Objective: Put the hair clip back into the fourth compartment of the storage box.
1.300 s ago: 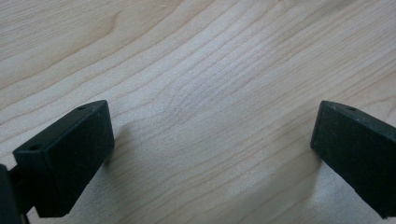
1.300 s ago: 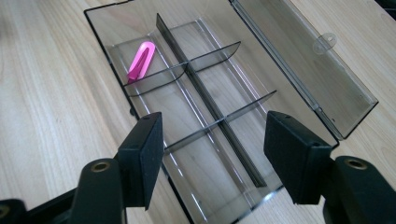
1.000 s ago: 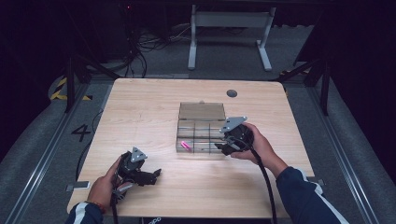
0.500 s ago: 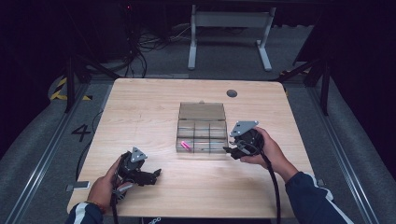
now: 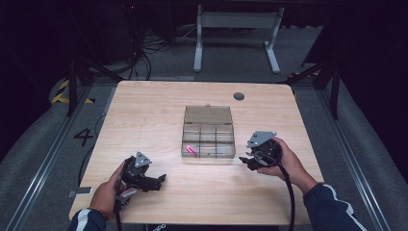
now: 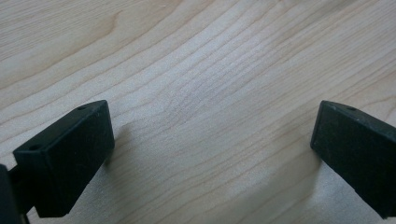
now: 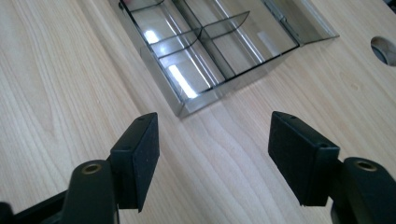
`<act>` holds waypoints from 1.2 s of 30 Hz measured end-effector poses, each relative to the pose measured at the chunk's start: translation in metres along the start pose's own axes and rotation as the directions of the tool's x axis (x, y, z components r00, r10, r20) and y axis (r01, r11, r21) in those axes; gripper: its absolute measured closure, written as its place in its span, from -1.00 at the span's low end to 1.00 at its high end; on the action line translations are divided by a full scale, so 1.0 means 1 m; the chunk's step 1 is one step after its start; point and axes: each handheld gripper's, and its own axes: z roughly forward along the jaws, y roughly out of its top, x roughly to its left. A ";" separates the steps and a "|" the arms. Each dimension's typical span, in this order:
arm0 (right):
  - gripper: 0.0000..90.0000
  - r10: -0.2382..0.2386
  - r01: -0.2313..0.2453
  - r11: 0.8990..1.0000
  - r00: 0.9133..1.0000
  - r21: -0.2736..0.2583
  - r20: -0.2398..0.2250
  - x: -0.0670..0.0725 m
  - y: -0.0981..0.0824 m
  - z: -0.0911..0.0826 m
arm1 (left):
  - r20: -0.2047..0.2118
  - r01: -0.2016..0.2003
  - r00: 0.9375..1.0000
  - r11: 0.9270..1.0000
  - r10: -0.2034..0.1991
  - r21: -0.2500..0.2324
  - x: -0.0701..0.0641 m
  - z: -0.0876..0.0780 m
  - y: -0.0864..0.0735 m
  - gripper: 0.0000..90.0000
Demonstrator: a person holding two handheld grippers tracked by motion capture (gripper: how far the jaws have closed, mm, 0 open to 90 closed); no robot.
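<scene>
A clear plastic compartment box (image 5: 209, 141) with its lid laid open behind it sits mid-table; a small pink item (image 5: 191, 150) lies in its front left compartment. The right gripper (image 5: 246, 159) is just off the box's right front corner, jaws apart with nothing between them; in the right gripper view the box corner (image 7: 196, 100) lies just ahead of that gripper (image 7: 212, 156). The left gripper (image 5: 162, 179) rests low at the front left of the table, open over bare wood, as the left gripper view (image 6: 212, 149) shows.
The wooden table (image 5: 144, 110) has a dark round hole (image 5: 239, 96) near its back right. A person's hands hold both grippers at the front edge, with cables trailing off it. A white stand (image 5: 235, 29) and floor cables lie beyond the table.
The right gripper has drawn back from the box, moving right and toward the front edge. The left gripper has kept still.
</scene>
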 end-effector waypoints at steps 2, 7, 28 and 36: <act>-0.24 -0.006 0.006 1.000 1.000 0.008 0.004 0.000 -0.004 -0.001 | 0.000 0.001 1.000 1.000 -0.001 -0.001 0.000 0.000 0.000 -1.00; -0.24 0.003 -0.003 1.000 1.000 0.016 0.014 0.002 -0.016 -0.006 | 0.000 0.000 1.000 1.000 0.000 -0.001 0.000 0.000 0.000 -1.00; -0.25 0.077 -0.079 0.996 0.996 0.046 0.045 0.004 -0.070 -0.018 | 0.000 0.000 1.000 1.000 0.000 0.000 0.000 0.000 0.000 -1.00; -0.27 0.112 -0.113 0.994 0.992 0.014 0.055 0.004 -0.097 -0.025 | 0.000 0.001 1.000 1.000 -0.001 0.000 0.000 0.000 0.000 -1.00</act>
